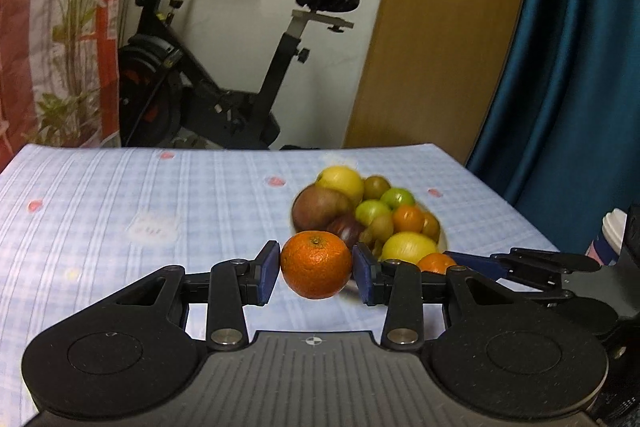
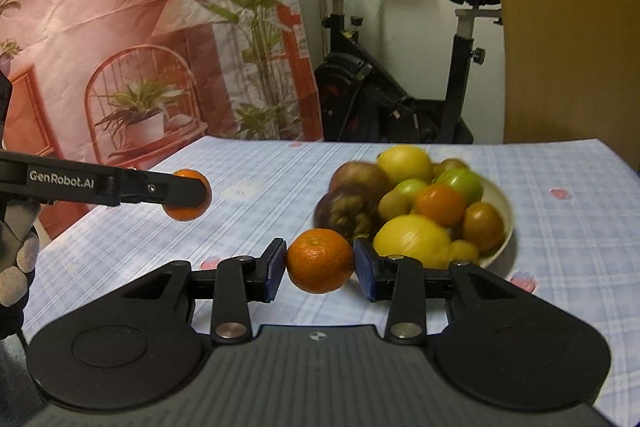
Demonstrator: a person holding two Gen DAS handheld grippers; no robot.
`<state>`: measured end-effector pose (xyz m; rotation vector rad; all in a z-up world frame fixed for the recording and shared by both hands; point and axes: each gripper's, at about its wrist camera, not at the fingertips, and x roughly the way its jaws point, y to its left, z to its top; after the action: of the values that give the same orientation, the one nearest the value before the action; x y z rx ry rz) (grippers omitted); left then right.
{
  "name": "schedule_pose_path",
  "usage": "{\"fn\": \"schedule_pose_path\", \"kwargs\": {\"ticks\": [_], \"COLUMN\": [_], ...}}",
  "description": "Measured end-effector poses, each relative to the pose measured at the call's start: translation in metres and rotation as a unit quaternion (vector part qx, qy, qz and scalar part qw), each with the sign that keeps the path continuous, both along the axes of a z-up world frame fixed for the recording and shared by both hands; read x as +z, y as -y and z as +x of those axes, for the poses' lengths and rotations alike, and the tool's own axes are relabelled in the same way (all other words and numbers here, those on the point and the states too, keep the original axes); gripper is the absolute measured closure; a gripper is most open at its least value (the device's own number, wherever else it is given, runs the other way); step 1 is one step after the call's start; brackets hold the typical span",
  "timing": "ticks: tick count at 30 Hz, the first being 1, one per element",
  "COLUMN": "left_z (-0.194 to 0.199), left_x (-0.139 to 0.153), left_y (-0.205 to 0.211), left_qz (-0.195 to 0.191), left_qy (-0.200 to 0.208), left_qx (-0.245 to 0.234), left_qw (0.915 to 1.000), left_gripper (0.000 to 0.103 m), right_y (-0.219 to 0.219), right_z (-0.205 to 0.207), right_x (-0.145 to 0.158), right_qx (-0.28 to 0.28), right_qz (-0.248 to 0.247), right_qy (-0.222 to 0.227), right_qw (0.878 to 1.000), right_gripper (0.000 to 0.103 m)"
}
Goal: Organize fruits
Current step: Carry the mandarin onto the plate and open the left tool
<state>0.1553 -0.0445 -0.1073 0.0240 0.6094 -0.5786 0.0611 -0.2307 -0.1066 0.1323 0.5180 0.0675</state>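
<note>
Each gripper, left (image 1: 316, 271) and right (image 2: 320, 267), clenched a tangerine (image 1: 316, 264) (both round), with the fruit bowl (image 2: 502, 223) at two o'clock, nearer the right.

Both cameras are sitting close behind their own fingers, looking forward and slightly down across the table (image 1: 100, 195). Both are taking in the fruit bowl (image 2: 502, 223), the exercise bike (image 1: 224, 75) behind, and the other gripper at one edge.
</note>
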Motion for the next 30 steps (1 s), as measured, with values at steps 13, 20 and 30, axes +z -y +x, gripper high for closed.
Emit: {"fn": "schedule_pose_path", "kwargs": {"ticks": [13,20,30], "left_z": [0.04,0.062,0.09], "left_x": [-0.007,-0.009,-0.021], "left_y": [0.028,0.036,0.07], "left_qz": [0.001,-0.007,-0.002], "left_qy": [-0.009,-0.016,-0.022], "left_qx": [-0.017,-0.019,-0.051], "left_qw": [0.9998,0.9997,0.9985], "left_gripper": [0.061,0.061,0.061], "right_y": [0.041,0.056,0.058], "right_z": [0.009,0.014,0.058], "right_x": [-0.004,-0.007,0.003], "right_qx": [-0.035,-0.05,-0.045], "right_qz": [0.009,0.011,-0.034], "right_qy": [0.002,0.004,0.03], "right_qw": [0.999,0.999,0.998], "right_gripper": [0.063,0.063,0.063]}}
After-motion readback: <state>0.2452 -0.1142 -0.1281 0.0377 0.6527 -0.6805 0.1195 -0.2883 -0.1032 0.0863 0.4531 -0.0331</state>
